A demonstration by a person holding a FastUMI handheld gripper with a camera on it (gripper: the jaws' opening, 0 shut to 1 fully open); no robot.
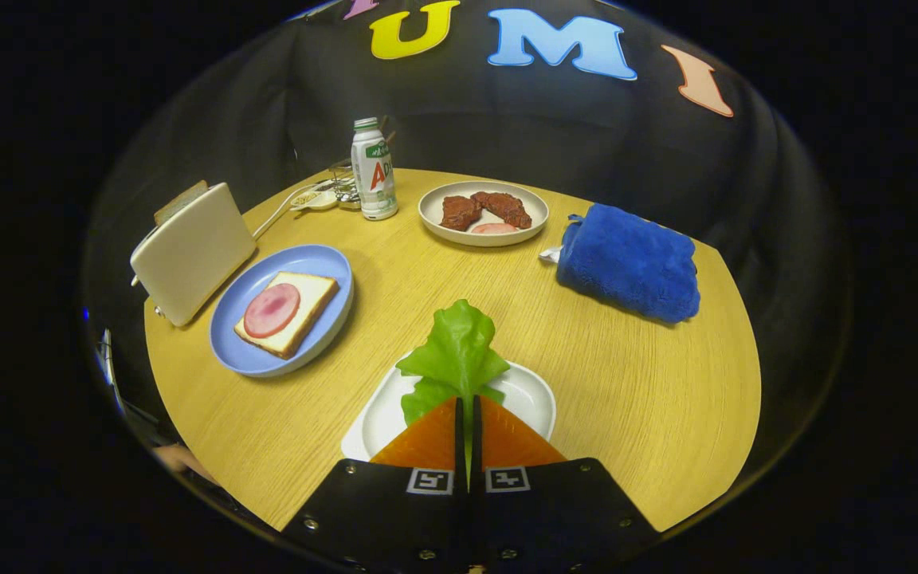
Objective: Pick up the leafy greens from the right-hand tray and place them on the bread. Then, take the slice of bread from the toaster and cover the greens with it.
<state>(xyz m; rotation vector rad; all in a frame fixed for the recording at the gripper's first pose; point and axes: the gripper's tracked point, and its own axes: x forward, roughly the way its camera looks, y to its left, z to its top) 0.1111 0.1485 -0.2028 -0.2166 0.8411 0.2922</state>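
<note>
My gripper [467,408] is shut on the leafy greens [456,353], a bright green lettuce leaf that sticks up and forward from between the fingers. It hangs over a white tray [529,392] just under the fingers. Ahead and to the left lies a blue plate [245,351] with a slice of bread [305,296] topped by a round pink ham slice [272,310]. Left of the plate stands a cream toaster [194,252] with a slice of bread [180,201] poking out of its top.
A white bottle [373,169] stands at the far side of the round wooden table [626,383], next to a small wire rack [341,185]. A cream plate [437,223] with pieces of meat sits beyond the greens. A folded blue towel [630,261] lies to the right.
</note>
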